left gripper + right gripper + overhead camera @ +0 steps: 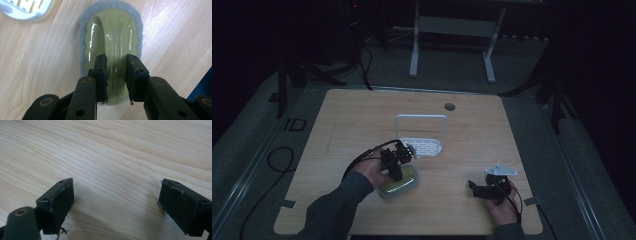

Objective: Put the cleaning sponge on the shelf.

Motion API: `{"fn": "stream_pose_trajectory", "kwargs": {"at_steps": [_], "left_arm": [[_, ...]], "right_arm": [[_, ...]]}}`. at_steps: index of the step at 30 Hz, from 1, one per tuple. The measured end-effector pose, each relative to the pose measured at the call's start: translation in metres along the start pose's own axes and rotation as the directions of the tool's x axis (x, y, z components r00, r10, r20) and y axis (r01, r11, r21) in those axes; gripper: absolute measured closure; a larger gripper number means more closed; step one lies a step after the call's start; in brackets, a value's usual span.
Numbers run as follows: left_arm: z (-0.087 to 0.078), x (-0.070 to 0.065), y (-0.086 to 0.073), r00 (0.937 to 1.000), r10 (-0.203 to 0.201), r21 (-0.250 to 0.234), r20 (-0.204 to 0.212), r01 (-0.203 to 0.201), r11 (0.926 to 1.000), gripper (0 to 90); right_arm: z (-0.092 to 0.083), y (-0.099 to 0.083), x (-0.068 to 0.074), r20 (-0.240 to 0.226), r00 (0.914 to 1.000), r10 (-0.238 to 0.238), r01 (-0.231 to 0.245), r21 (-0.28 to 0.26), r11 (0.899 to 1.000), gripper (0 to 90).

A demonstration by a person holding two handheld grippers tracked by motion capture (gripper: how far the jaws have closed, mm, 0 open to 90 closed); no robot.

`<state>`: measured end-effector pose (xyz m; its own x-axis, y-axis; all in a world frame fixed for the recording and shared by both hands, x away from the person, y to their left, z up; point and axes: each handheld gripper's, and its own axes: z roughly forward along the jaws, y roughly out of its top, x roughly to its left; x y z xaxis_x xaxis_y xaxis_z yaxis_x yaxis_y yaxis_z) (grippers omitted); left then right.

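A scrubbing pad (401, 187) lies on the wooden table (362, 115), left of centre near the front. It has a grey sponge base and a glossy yellow-green plastic handle (112, 30) arched along its top. My left gripper (395, 168) points down onto it, and in the left gripper view the left gripper (116, 59) is shut on the handle's raised ridge, one pad on each side. My right gripper (475, 188) rests low on the table at the front right. In the right gripper view the right gripper (117, 196) stands open over bare wood.
A white slotted tray (426, 148) with an upright white wire frame (421, 117) stands just behind the pad; its corner (27, 8) is in the left gripper view. A round cable hole (449, 106) sits near the table's far edge. Cables trail off the left side.
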<state>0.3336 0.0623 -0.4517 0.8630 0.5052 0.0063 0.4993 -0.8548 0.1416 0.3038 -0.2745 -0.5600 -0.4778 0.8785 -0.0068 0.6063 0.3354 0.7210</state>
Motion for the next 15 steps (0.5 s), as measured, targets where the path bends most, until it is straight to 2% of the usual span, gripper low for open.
{"fn": "stream_pose_trajectory", "kwargs": {"at_steps": [1, 15], "left_arm": [[-0.0017, 0.0001, 0.0011, 1.0, 0.005, -0.015, -0.005, -0.006, 0.9999, 71.9], [-0.0079, 0.0, 0.0053, 0.9962, 0.068, -0.069, -0.054, -0.072, 0.9951, 72.0]], "right_arm": [[0.0001, 0.0, -0.0002, 0.001, 1.0, -0.003, 0.003, -0.002, 1.0, 12.6], [0.0, 0.0, 0.0, 0.001, 1.0, -0.001, 0.001, -0.001, 1.0, 12.6]]}}
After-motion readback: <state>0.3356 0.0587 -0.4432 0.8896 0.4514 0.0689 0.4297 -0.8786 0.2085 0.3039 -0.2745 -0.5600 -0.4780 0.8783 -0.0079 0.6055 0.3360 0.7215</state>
